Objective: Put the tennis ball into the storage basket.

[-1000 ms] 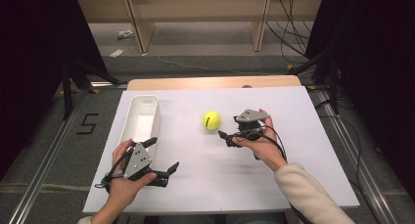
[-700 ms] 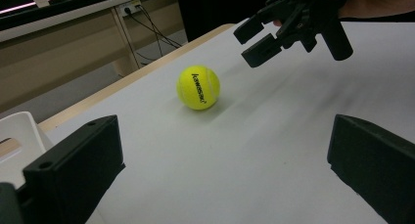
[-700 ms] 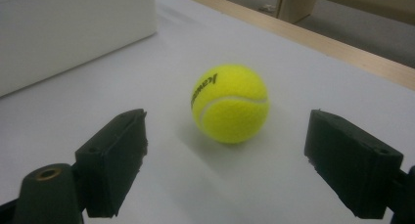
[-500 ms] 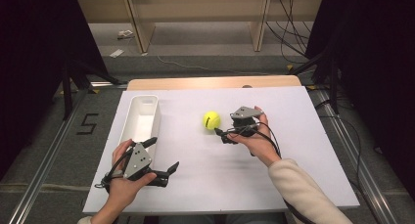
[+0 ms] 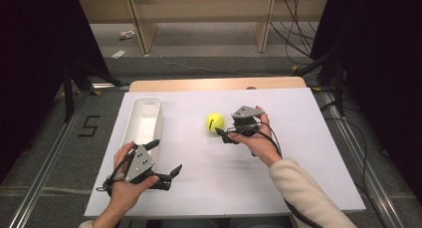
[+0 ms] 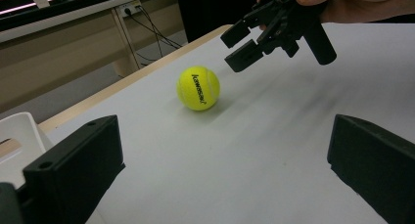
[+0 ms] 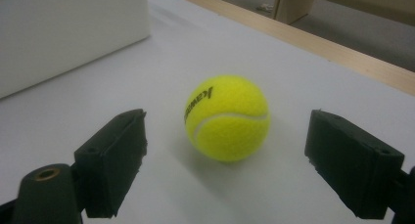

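1. One ball [image 5: 215, 122] sits mid-desk, at 9 o'clock from your right gripper [image 5: 222, 135], jaws spread and empty.
2. Your left gripper [image 5: 165, 157], also spread, idles farther off at the ball's 7 o'clock.
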Tool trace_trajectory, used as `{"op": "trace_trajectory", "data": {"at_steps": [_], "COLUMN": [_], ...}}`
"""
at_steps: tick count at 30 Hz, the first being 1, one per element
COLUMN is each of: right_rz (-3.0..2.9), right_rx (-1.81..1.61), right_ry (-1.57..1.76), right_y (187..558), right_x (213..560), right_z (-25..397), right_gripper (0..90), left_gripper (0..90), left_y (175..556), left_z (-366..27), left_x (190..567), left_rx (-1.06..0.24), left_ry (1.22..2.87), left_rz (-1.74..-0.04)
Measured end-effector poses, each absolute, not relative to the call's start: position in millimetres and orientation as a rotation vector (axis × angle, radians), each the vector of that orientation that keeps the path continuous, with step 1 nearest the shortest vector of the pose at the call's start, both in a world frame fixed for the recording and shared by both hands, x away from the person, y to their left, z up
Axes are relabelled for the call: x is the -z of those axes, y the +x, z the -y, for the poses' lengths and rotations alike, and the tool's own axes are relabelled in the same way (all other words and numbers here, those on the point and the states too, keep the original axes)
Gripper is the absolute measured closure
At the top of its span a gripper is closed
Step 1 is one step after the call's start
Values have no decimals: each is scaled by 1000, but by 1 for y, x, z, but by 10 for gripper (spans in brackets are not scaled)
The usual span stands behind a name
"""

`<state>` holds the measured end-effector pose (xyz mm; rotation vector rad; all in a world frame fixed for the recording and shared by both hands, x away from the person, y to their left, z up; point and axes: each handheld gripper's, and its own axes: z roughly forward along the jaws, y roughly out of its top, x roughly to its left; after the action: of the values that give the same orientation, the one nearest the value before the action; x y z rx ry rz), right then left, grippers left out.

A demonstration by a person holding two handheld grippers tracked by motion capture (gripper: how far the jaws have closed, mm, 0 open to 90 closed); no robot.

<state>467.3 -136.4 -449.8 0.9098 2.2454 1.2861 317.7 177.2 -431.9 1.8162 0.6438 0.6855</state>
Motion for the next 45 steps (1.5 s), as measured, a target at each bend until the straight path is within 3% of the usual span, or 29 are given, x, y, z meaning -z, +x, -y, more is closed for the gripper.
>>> {"op": "trace_trajectory", "data": {"at_steps": [45], "right_rz": [-2285], "right_rx": [-1238], "right_ry": [906], "right_y": [492], "right_x": [464], "right_z": [109], "right_gripper": [157], "left_gripper": [0], "left_y": [317], "left_z": [-177], "left_x": [432], "left_rx": [-681], "left_ry": [1815], "left_rz": [-640]}}
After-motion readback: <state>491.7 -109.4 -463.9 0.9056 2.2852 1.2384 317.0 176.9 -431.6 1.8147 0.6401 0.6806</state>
